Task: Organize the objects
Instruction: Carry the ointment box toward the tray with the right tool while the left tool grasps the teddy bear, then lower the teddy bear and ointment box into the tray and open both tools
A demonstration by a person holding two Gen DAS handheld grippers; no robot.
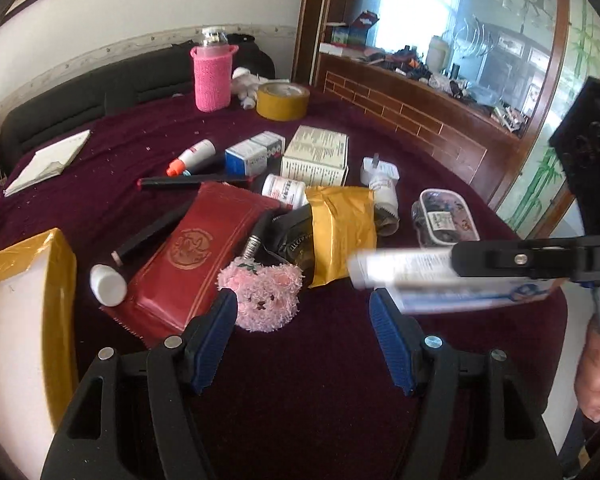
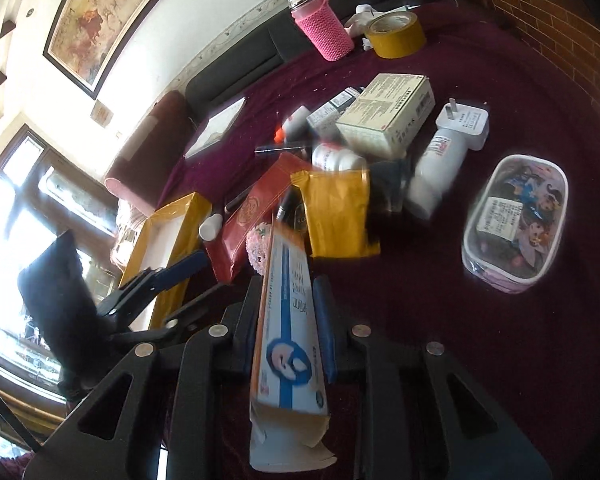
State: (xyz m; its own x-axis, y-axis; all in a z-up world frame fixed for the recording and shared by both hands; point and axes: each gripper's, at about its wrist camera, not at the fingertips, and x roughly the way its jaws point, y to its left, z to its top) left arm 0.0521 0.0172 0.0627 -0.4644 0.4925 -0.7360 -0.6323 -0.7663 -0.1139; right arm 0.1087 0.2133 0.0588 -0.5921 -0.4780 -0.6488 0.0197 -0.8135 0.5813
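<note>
My right gripper (image 2: 286, 292) is shut on a long white and blue toothpaste box (image 2: 286, 320) and holds it above the maroon table (image 2: 440, 320). In the left wrist view the box (image 1: 412, 276) is blurred, coming in from the right in front of my left gripper (image 1: 304, 312). My left gripper is open and empty, just behind a pink fluffy bear (image 1: 266, 296). A pile lies ahead: red packet (image 1: 196, 256), yellow-taped black bag (image 1: 332, 232), white bottles, medicine boxes (image 1: 316, 156).
A yellow-edged open box (image 1: 24, 300) stands at the left. A clear cartoon pouch (image 2: 516, 220) lies at the right. A pink-sleeved bottle (image 1: 213, 76), a tape roll (image 1: 283, 101) and a notepad (image 1: 48, 162) sit farther back. A wooden cabinet (image 1: 420, 120) borders the far right.
</note>
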